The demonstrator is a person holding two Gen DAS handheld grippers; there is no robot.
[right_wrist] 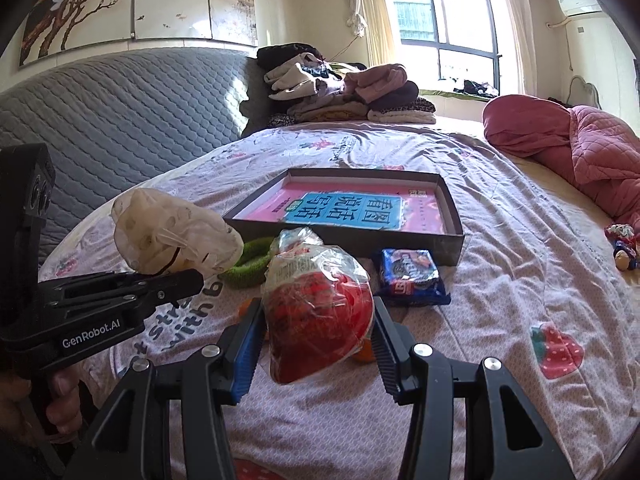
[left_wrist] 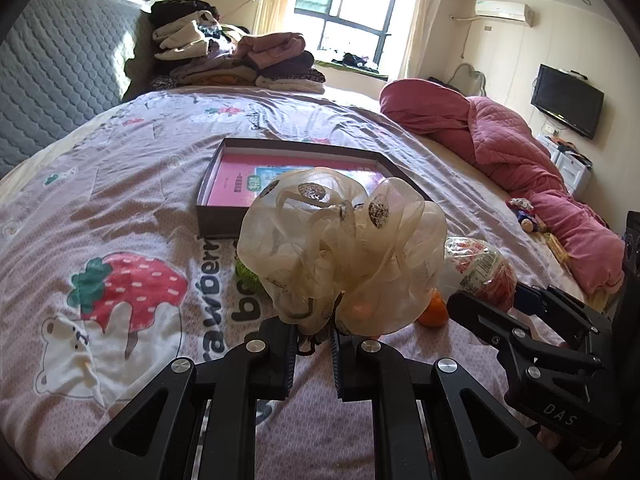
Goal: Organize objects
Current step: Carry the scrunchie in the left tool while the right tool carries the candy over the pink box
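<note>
My left gripper (left_wrist: 314,340) is shut on a cream organza scrunchie (left_wrist: 340,248) and holds it above the bedsheet; it also shows in the right wrist view (right_wrist: 172,236). My right gripper (right_wrist: 318,340) is shut on a red plastic-wrapped noodle bowl (right_wrist: 318,312), seen in the left wrist view too (left_wrist: 480,272). A dark shallow box (right_wrist: 454,216) with a pink and blue book (right_wrist: 348,208) inside lies ahead on the bed. A blue cookie pack (right_wrist: 410,276) lies in front of the box. A green scrunchie (right_wrist: 250,264) and an orange (left_wrist: 434,310) lie under the held things.
A rolled pink quilt (right_wrist: 580,148) lies at the right. Folded clothes (right_wrist: 340,92) are stacked at the grey headboard (right_wrist: 120,108). Small toys (right_wrist: 622,246) lie at the right edge of the bed.
</note>
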